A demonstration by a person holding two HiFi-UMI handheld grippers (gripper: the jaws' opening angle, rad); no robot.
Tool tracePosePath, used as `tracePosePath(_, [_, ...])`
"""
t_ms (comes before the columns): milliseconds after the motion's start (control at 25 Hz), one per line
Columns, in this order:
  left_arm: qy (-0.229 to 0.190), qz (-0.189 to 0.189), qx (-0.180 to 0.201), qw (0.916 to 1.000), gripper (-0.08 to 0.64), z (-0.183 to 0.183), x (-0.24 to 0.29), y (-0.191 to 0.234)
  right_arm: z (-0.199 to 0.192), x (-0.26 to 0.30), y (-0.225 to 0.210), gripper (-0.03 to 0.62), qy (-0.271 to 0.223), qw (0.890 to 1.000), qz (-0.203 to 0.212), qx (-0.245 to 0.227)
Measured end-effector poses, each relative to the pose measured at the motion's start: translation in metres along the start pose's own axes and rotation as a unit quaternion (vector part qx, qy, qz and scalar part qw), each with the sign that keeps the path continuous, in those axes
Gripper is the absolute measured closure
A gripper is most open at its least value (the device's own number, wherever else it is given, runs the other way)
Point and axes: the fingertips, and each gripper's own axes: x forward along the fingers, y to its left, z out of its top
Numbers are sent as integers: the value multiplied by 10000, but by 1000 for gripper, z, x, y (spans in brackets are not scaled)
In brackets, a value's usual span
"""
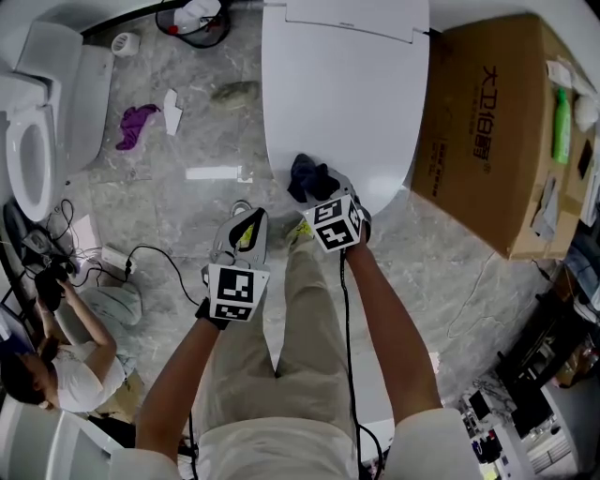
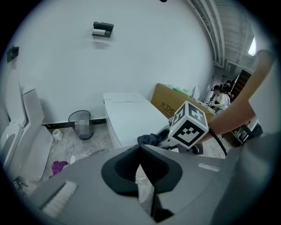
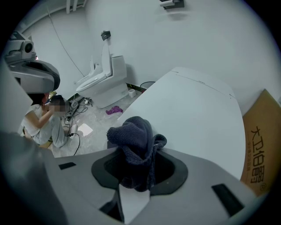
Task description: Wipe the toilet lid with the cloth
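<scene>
The white toilet lid (image 1: 337, 94) is closed and lies at the top middle of the head view. A dark blue cloth (image 1: 311, 178) rests at its near edge, bunched up in my right gripper (image 1: 317, 190), which is shut on it. In the right gripper view the cloth (image 3: 135, 136) bulges out between the jaws, with the lid (image 3: 193, 110) stretching ahead. My left gripper (image 1: 246, 228) hangs over the floor just left of the lid, shut and empty. Its jaws meet in the left gripper view (image 2: 139, 147), which also shows the cloth (image 2: 149, 139) and the lid (image 2: 129, 114).
A large cardboard box (image 1: 497, 131) stands right of the lid. A second toilet (image 1: 37, 122) is at the far left, with a purple rag (image 1: 136, 122), paper scraps and a mesh bin (image 1: 192, 23) on the marble floor. A person (image 1: 66, 366) crouches at the lower left among cables.
</scene>
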Motion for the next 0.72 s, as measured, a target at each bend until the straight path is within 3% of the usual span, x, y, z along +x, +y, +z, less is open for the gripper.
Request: tracePosePath(720, [13,-68,80,9999,560,4,8,-8,-30,-16,-32,463,52,9997,-156,188])
